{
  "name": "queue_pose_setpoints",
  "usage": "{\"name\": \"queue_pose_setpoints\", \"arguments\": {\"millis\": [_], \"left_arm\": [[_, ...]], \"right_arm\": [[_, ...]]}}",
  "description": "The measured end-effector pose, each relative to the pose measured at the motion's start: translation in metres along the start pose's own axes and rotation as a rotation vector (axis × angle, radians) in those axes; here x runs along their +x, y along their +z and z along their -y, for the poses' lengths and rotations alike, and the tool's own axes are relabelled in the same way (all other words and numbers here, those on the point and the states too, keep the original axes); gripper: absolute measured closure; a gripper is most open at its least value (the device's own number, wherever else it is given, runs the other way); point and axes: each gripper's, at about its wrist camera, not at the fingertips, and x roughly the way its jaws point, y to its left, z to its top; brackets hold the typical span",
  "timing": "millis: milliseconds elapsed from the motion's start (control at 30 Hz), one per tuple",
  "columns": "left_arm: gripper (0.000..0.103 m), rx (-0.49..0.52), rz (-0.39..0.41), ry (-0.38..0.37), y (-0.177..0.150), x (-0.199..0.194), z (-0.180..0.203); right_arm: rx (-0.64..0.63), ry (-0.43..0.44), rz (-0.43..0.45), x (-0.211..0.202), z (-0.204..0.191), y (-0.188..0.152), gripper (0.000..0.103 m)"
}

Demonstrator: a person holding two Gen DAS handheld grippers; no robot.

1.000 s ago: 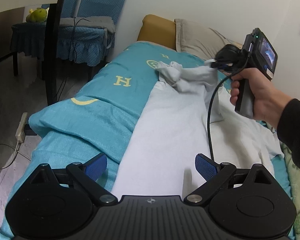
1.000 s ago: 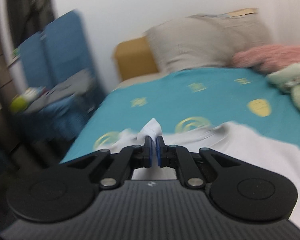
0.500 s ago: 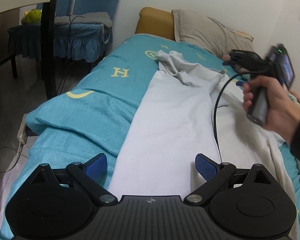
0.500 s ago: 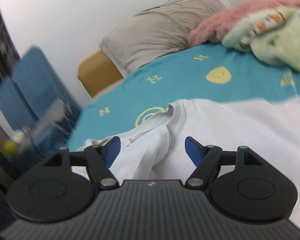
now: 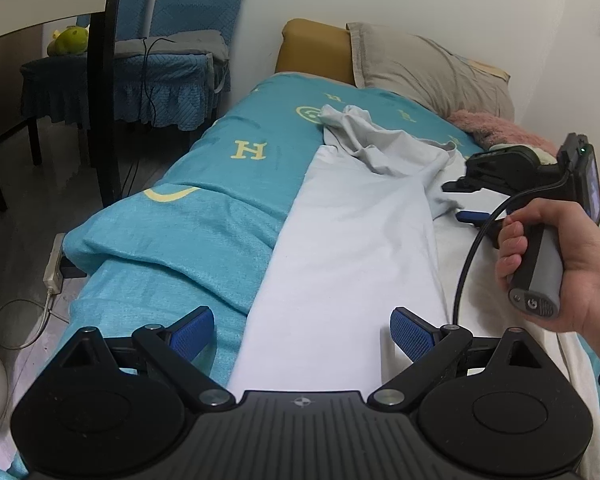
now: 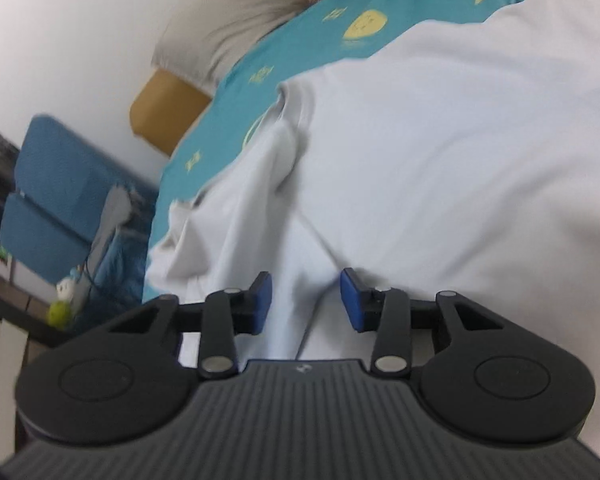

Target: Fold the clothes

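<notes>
A white T-shirt (image 5: 352, 248) lies lengthwise on the teal bedspread (image 5: 188, 232). Its sleeve (image 5: 380, 148) is folded over and lies crumpled near the collar. My left gripper (image 5: 302, 330) is open, its blue pads spread over the shirt's near edge with nothing pinched. In the left wrist view my right gripper (image 5: 460, 202), held by a hand (image 5: 560, 272), hovers low over the shirt's right side. In the right wrist view, tilted by the roll, the right gripper (image 6: 306, 300) is closing. A raised fold of the shirt (image 6: 440, 152) stands between its pads, which do not press on it.
A grey pillow (image 5: 428, 72) and a pink fluffy blanket (image 5: 496, 128) lie at the head of the bed. A chair with blue covers (image 5: 168, 60) and a dark post (image 5: 104, 80) stand to the left. A power strip (image 5: 54, 264) and cables lie on the floor.
The right gripper released the bunched sleeve, which now lies across the shirt. It rolled, sank to the shirt's right part, and its jaws opened wide, then narrowed. The left gripper stayed put.
</notes>
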Motion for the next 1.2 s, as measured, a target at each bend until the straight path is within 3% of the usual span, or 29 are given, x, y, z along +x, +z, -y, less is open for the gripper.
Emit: {"name": "queue_pose_setpoints", "arguments": {"millis": [67,100,133,200,367,500,700,767,833,867,1033,1200], "left_arm": [[0.007,0.005,0.002,-0.006,0.0,-0.001,0.001],[0.007,0.009,0.003,-0.009,0.0,-0.001,0.001],[0.007,0.011,0.003,-0.01,0.0,-0.001,0.001],[0.007,0.009,-0.001,-0.011,0.0,0.0,0.0],[0.007,-0.002,0.003,-0.016,0.002,-0.001,-0.002],[0.007,0.016,0.01,-0.026,0.002,-0.003,-0.001],[0.007,0.068,0.0,-0.039,0.001,-0.003,0.008],[0.007,0.079,0.004,-0.044,0.002,-0.006,0.009],[0.007,0.083,0.012,-0.049,0.003,-0.011,0.009],[0.007,0.084,0.014,-0.054,0.004,-0.014,0.008],[0.008,0.145,0.009,-0.077,-0.002,-0.034,0.015],[0.01,0.24,-0.046,-0.118,-0.022,-0.064,0.024]], "right_arm": [[-0.025,-0.008,-0.009,0.002,-0.008,-0.004,0.063],[-0.028,-0.017,-0.012,0.005,-0.01,-0.004,0.075],[-0.029,-0.033,-0.017,0.007,-0.012,-0.003,0.1],[-0.023,-0.044,-0.006,0.008,-0.014,0.0,0.099],[-0.048,-0.067,0.172,-0.026,-0.018,0.008,0.099],[-0.083,-0.157,0.231,-0.038,-0.007,0.01,0.099],[-0.098,-0.194,0.085,-0.041,0.01,0.006,0.094],[-0.154,-0.188,0.051,-0.059,0.005,0.001,0.087],[-0.222,-0.175,0.039,-0.084,-0.006,-0.006,0.047],[-0.246,-0.161,0.037,-0.101,-0.01,-0.012,0.04],[-0.274,-0.078,-0.023,-0.201,-0.014,-0.044,0.039],[-0.29,-0.069,-0.02,-0.279,0.005,-0.089,0.038]]}}
